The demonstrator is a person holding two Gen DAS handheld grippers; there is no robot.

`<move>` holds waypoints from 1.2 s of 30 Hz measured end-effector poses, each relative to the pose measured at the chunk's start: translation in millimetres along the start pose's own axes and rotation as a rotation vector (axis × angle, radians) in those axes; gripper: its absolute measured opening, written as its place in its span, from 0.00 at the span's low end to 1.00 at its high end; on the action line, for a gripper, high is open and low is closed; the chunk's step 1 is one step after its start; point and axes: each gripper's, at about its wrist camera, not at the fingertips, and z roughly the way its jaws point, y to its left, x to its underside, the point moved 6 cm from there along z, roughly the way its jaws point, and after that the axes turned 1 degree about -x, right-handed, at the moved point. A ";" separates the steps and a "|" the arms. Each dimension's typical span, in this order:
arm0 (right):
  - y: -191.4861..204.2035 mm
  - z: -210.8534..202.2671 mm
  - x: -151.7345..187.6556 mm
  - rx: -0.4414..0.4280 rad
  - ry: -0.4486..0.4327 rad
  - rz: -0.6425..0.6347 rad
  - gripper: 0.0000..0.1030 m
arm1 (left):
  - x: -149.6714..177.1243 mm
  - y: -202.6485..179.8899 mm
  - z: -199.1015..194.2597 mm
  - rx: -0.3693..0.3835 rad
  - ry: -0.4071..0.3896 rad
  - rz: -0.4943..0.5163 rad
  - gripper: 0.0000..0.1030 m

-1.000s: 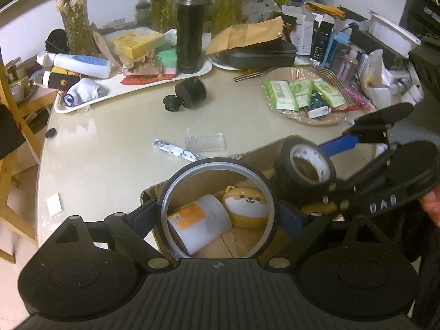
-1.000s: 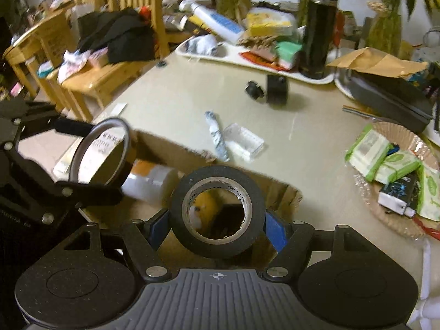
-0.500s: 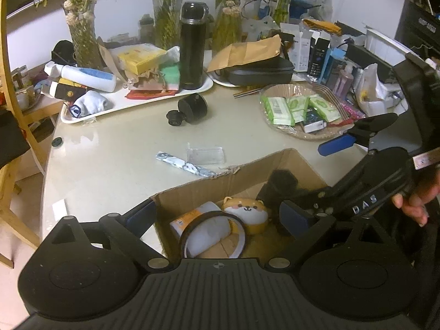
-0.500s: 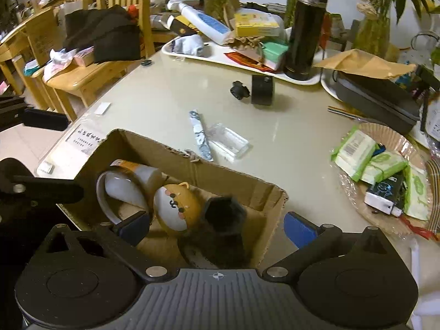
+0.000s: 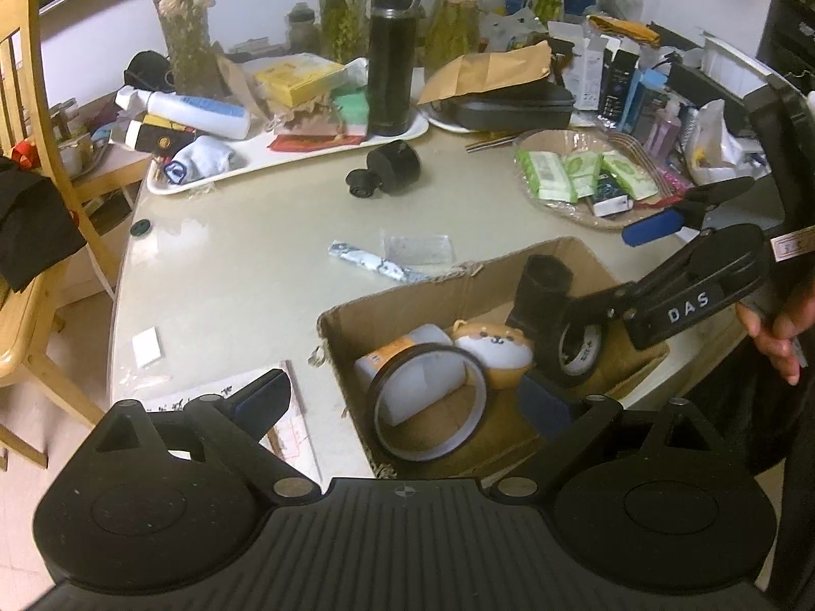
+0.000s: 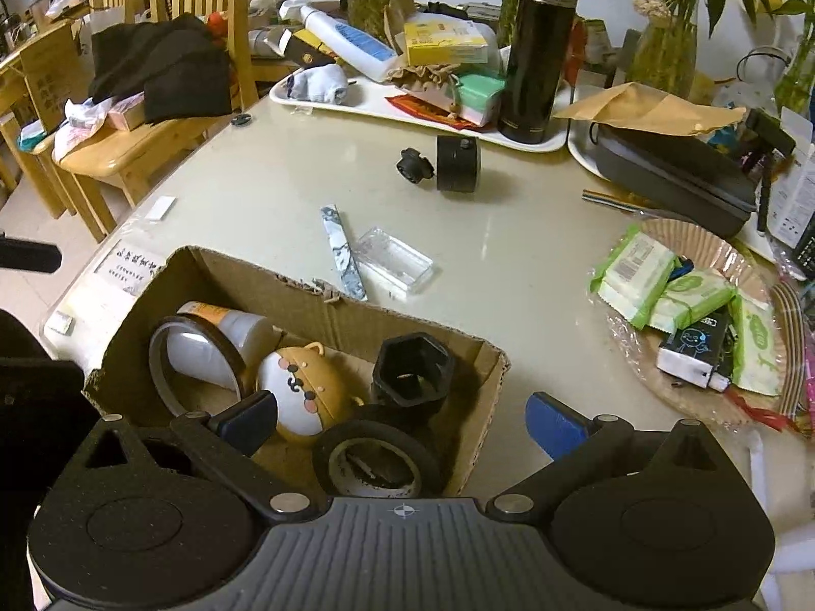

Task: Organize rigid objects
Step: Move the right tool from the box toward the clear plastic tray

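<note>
**Two tape rolls lie in the box; both grippers are spread and empty**

Five things are counted in the cardboard box (image 6: 351, 315): one thin brown-rimmed tape ring (image 5: 427, 403), one thick black tape roll (image 6: 376, 461), one white bottle (image 6: 224, 343) lying on its side, one dog-faced round case (image 6: 303, 397) and one black hexagonal holder (image 6: 412, 371). The ring is seen leaning against the bottle at the left end of the box; the black roll lies at the near wall, touching the hexagonal holder.

A second ago the ring was clamped in the left gripper (image 5: 407, 402) and the black roll in the right gripper (image 6: 402, 417), both held above the box. Both rolls are now released inside it, and each gripper is seen with its fingers wide apart, holding nothing.

The box sits at the near edge of the bench (image 6: 265, 178), its torn far rim facing the middle. Just beyond that rim one patterned strip (image 6: 342, 252) and one clear plastic case (image 6: 395, 260) are found, touching each other. Bare bench surface lies between these and one black cylinder (image 6: 457, 163) with a knob (image 6: 413, 165) beside it. One black flask (image 6: 537, 46) stands on the far white tray (image 6: 530, 145), and a wicker plate (image 6: 677, 234) of packets lies at the right.
</note>
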 end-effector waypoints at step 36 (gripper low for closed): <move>-20.6 29.5 -43.9 0.009 -0.004 -0.086 1.00 | -6.2 8.4 -0.6 -0.027 0.002 -0.012 0.95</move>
